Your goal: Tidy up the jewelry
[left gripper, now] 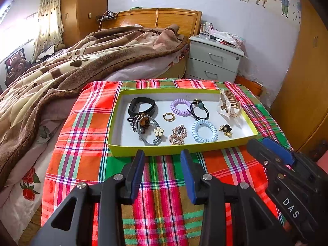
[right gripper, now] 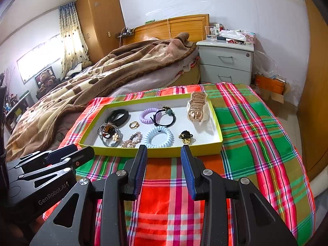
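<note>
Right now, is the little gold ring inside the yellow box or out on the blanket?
Inside. The gold ring lies on the white floor of the yellow box, between the purple coil hair tie and the black band.

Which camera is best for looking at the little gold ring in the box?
The left wrist view. There the gold ring lies near the middle, fairly large, clear of its neighbours on the white floor of the box. The right wrist view shows the ring too, but smaller and seen more from the side.
</note>
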